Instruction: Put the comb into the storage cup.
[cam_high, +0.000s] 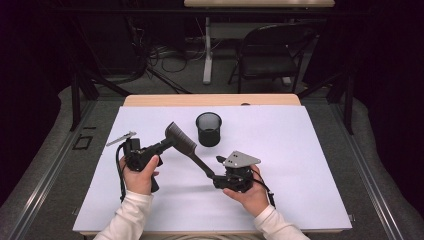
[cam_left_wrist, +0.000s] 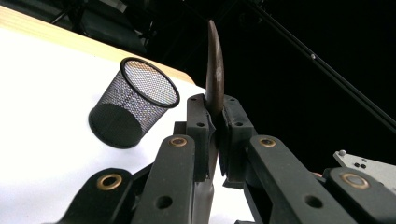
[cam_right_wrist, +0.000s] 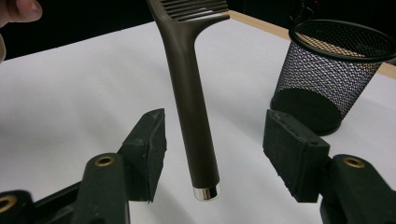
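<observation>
A dark brown comb (cam_high: 183, 143) hangs above the white sheet, its toothed head up left and its handle running down right. My left gripper (cam_high: 166, 143) is shut on the comb's head; in the left gripper view the comb (cam_left_wrist: 215, 74) stands edge-on between the closed pads of that gripper (cam_left_wrist: 215, 135). My right gripper (cam_high: 212, 176) is open at the handle's end. In the right gripper view the handle (cam_right_wrist: 191, 102) with its silver tip lies between the jaws of this gripper (cam_right_wrist: 212, 144), with a gap on each side.
A black mesh cup (cam_high: 208, 129) stands upright on the white sheet (cam_high: 290, 150) just behind the comb, and it also appears as the cup (cam_left_wrist: 133, 102) and the cup (cam_right_wrist: 327, 70). A folding chair (cam_high: 270, 52) and cables sit on the floor beyond the table.
</observation>
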